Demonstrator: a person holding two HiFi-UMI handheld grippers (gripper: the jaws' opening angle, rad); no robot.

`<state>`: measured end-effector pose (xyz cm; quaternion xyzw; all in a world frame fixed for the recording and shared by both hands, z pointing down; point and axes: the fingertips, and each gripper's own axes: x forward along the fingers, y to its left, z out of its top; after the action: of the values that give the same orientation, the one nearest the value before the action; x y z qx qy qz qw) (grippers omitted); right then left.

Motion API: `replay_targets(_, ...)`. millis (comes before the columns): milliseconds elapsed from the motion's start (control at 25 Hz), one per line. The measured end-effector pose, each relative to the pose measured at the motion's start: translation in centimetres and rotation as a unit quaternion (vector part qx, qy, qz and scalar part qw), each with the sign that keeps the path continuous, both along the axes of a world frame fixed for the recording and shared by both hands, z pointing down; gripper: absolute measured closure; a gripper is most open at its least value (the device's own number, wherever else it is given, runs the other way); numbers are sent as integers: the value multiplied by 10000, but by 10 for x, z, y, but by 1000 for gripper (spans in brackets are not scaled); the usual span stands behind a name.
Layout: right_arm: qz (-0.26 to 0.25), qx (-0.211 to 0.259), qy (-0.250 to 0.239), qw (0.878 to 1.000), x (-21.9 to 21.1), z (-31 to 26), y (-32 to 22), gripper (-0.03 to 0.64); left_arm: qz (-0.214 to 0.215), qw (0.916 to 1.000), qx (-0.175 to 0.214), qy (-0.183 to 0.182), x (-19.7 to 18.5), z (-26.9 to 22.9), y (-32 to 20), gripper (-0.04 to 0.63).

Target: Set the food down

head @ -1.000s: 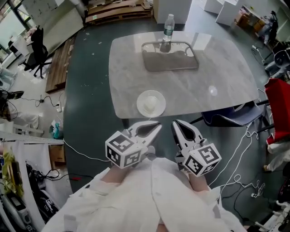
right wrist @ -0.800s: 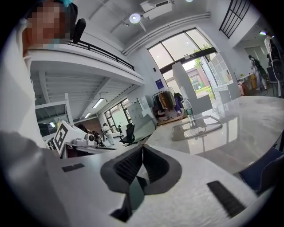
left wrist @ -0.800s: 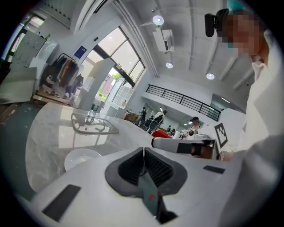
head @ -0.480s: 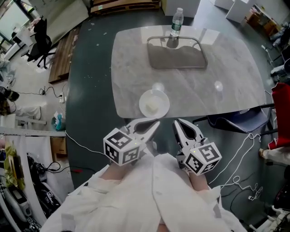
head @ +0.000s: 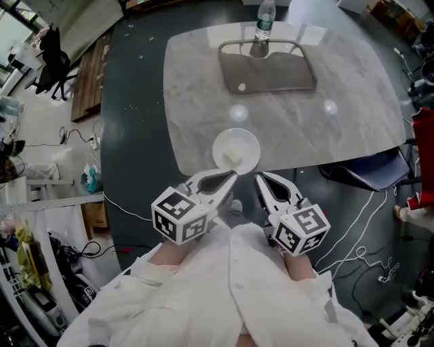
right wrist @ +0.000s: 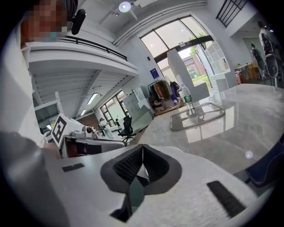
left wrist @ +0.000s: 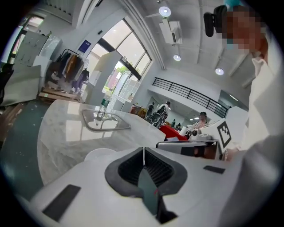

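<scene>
A white plate (head: 236, 150) with a small pale piece of food (head: 233, 156) on it sits near the front edge of the marble table (head: 196, 88). My left gripper (head: 232, 177) is shut and empty, held just short of the table edge, below the plate. Beside it my right gripper (head: 258, 179) is likewise shut with nothing in it. In the left gripper view the closed jaws (left wrist: 143, 150) point over the plate's rim (left wrist: 100, 153). In the right gripper view the jaws (right wrist: 142, 148) meet in a thin line.
A grey tray (head: 267, 66) lies at the table's far side with a water bottle (head: 264, 17) behind it. A blue chair (head: 363, 173) stands at the table's right corner. Cables (head: 352, 261) trail on the dark floor. Wooden pallets (head: 88, 88) lie to the left.
The head view has shifted: the table and plate sit closer to the grippers than a second ago. Both grippers stay shut and side by side.
</scene>
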<state>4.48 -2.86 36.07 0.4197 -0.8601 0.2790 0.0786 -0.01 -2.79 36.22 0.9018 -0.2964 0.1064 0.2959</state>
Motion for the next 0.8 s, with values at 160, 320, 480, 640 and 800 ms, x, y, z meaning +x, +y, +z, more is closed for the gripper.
replay_targets(160, 60, -151, 117, 9998, -2, 9, -4, 614, -56, 9998, -171, -50, -11, 11, -11, 575)
replay_targets(320, 100, -352, 190, 9991, -5, 20, -11, 614, -101, 9991, -419, -47, -20, 22, -22, 575)
replay_targets(480, 235, -500, 200, 9983, -2, 30, -20, 614, -72, 9981, -575, -191, -26, 36, -27, 575)
replay_targets(640, 299, -651, 203, 9972, -4, 44, -24, 614, -101, 9962, -819, -285, -30, 57, -26, 575)
replay_targets(800, 327, -845, 201, 9957, -8, 58, -24, 614, -118, 9942, -1008, -351, -34, 73, -27, 575)
